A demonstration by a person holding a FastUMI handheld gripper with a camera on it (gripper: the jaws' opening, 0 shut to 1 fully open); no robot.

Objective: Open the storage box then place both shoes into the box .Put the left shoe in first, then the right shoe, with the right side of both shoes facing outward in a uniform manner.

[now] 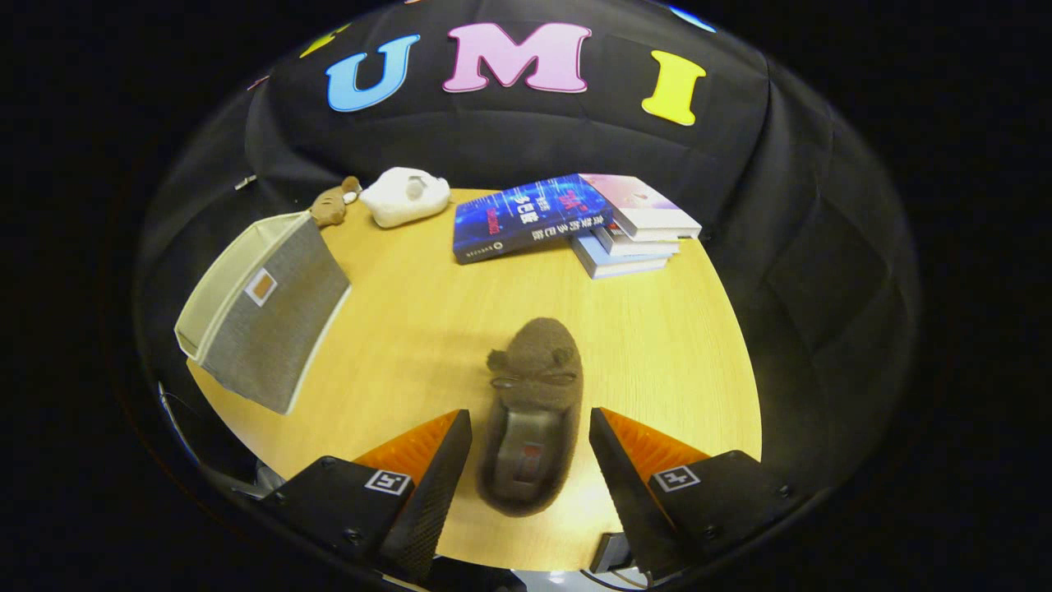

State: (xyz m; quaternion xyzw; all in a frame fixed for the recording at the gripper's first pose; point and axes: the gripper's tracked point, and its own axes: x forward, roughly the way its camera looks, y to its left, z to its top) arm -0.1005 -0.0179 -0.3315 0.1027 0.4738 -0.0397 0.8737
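A brown furry shoe (532,411) with a small bow lies on the wooden table (411,329), toe pointing away from me. Its heel end sits between my two fingers, and the toe reaches beyond them. My gripper (530,448) is open, with a gap on each side of the shoe, so neither finger presses on it. A grey fabric storage box (267,311) stands ahead and to the left, tilted, its open top facing left.
A stack of books (575,222) lies at the far side of the table, to the right. A white plush toy (404,196) and a small brown plush (333,204) rest at the far left, behind the box.
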